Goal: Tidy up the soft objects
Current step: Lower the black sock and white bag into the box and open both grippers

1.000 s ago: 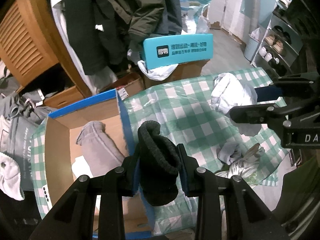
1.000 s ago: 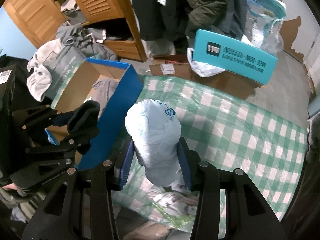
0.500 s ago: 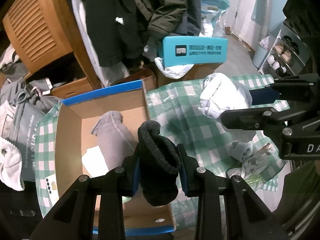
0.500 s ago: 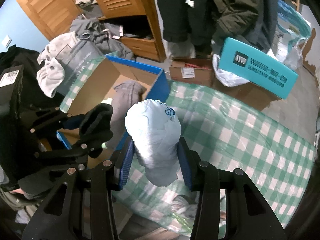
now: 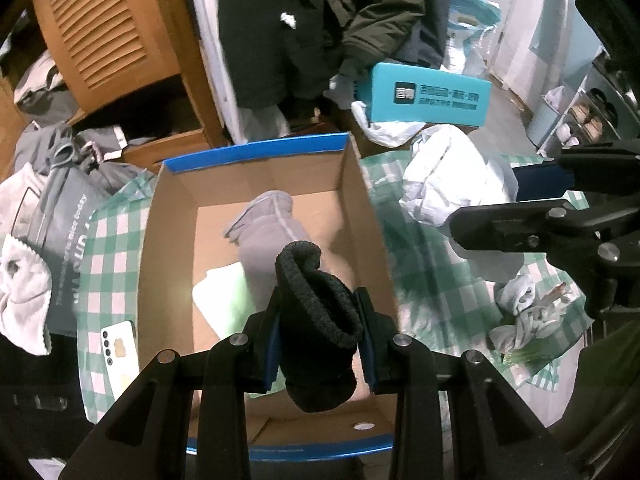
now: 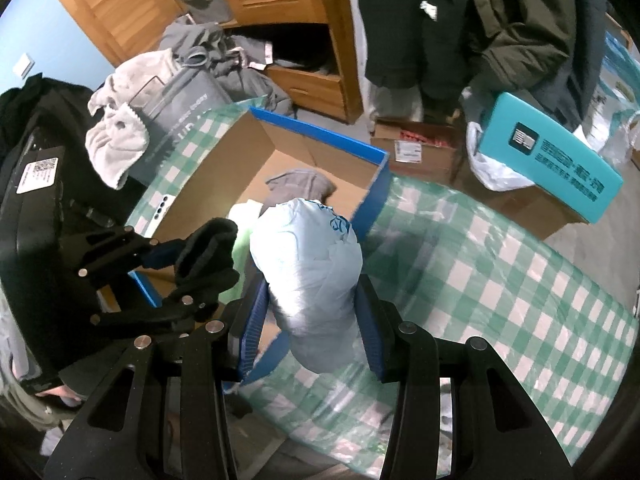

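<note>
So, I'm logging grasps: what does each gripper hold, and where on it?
Left gripper clamps a rolled black sock around its middle; right gripper clamps a pale blue rolled bundle around its lower half.

Counter (image 6: 520, 272), green-check cover: open cardboard box (image 5: 372, 216) on it; phone (image 5: 120, 344) left of box; crumpled pale cloths (image 5: 516, 312) right of box.
</note>
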The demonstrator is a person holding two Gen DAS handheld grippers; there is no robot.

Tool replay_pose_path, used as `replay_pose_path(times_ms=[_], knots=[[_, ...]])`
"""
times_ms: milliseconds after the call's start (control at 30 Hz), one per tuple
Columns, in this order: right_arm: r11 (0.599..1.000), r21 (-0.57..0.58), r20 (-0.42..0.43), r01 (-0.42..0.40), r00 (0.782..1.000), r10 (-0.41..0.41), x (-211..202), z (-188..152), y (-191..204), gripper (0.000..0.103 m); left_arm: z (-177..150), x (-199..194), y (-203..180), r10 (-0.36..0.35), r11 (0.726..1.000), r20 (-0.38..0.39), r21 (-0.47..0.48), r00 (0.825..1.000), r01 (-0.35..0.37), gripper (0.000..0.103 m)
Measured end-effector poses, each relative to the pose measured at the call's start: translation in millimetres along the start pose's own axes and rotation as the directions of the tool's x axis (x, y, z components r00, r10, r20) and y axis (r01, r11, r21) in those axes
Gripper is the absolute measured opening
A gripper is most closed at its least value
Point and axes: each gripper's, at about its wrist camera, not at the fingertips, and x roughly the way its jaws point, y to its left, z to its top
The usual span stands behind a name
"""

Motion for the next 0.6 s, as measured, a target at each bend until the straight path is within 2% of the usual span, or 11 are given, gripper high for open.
replay_pose_path(times_ms=[333, 600], knots=[[0.999, -0.043, -0.032, -0.01, 0.999, 0.009, 24.1, 17.0, 35.6, 0.044, -12.1, 8.2, 30.1, 0.033, 0.998, -0.022, -0.048, 0.999, -0.034, 0.033], [0.999, -0.039, -0.08, -0.009, 0.997, 0.006, 52.2, 20.2, 44.7, 0.044, -15.0, 16.6, 44.4, 0.071, 0.995, -0.046, -0.064, 0.996, -0.074, 0.033]])
